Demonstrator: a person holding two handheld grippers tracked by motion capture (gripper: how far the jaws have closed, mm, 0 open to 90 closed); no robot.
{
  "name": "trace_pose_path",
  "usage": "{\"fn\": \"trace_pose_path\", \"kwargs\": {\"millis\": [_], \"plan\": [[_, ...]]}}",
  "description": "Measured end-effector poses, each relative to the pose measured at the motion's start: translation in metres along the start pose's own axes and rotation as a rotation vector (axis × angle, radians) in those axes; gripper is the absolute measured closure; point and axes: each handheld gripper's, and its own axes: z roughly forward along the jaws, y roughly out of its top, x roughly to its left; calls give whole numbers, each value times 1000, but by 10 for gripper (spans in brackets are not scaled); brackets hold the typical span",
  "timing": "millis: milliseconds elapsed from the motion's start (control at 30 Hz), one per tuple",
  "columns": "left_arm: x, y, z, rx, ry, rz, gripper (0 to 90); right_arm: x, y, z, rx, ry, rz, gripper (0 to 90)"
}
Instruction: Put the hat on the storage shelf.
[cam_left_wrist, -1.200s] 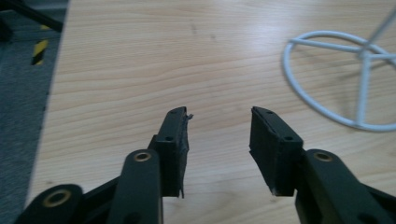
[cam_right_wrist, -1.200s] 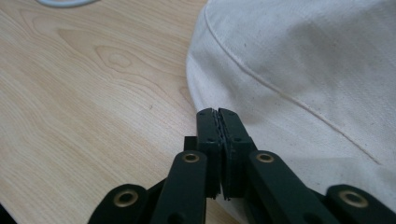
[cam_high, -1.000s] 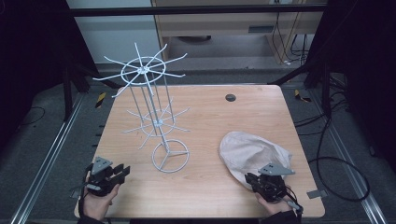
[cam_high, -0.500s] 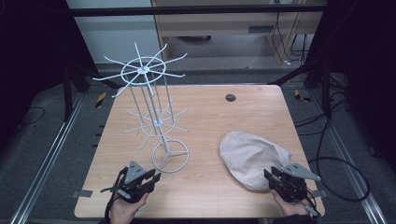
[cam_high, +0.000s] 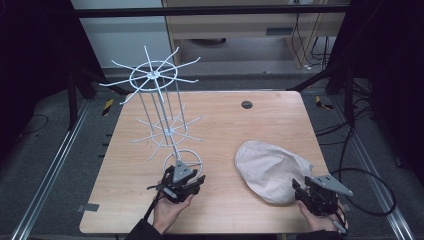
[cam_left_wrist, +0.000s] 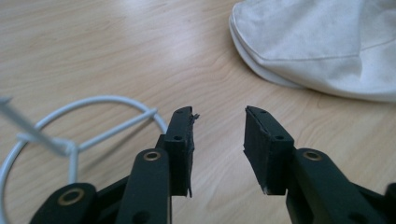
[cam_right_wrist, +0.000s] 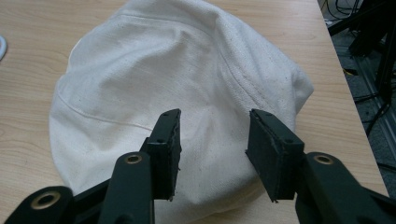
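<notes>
A cream cloth cap (cam_high: 272, 170) lay on the near right part of a wooden table (cam_high: 225, 125), with two hand-held grippers close by.

The cap was judged soft, light and limp, best pinched at its stitched near edge or brim. The right gripper (cam_right_wrist: 212, 140) was held just short of that edge, jaws wide and empty. The left gripper (cam_left_wrist: 218, 135) was likewise spread and empty, beside the ring base of a white wire display rack (cam_high: 157, 117).
</notes>
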Motion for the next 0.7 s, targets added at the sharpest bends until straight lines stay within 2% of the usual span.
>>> {"fn": "trace_pose_path", "kwargs": {"millis": [33,133,167,200,267,333,400,433,467,500,533,567,700], "plan": [[-2,4,5,-9,-2,-15,605,0,0,-1,-4,1,4,536],[-4,15,15,-22,-1,-8,587,-1,2,-6,-30,-13,7,525],[-5,22,24,-22,-6,-20,579,-2,3,-7,-35,-17,12,518],[-5,24,28,-23,-8,-20,561,-4,3,-8,-37,-34,19,510],[-5,27,33,-27,-15,-25,535,-5,3,-8,-32,-37,23,507],[-7,32,50,-27,-33,-34,518,-9,0,-2,2,-52,32,504],[-8,34,55,-21,-35,-31,512,-10,-1,1,16,-57,33,503],[-10,37,67,-11,-37,-34,488,-12,-2,5,32,-60,35,504],[-10,37,67,-11,-37,-34,479,-13,-3,8,42,-65,33,507],[-12,40,78,-1,-51,-32,468,-14,-3,10,49,-65,35,512],[-12,40,78,-1,-51,-32,454,-14,-3,10,49,-65,35,512],[-14,43,86,-11,-64,-29,445,-15,-4,12,60,-60,39,524],[-18,47,98,-15,-76,-32,410,-18,-5,15,65,-44,49,561]]}}
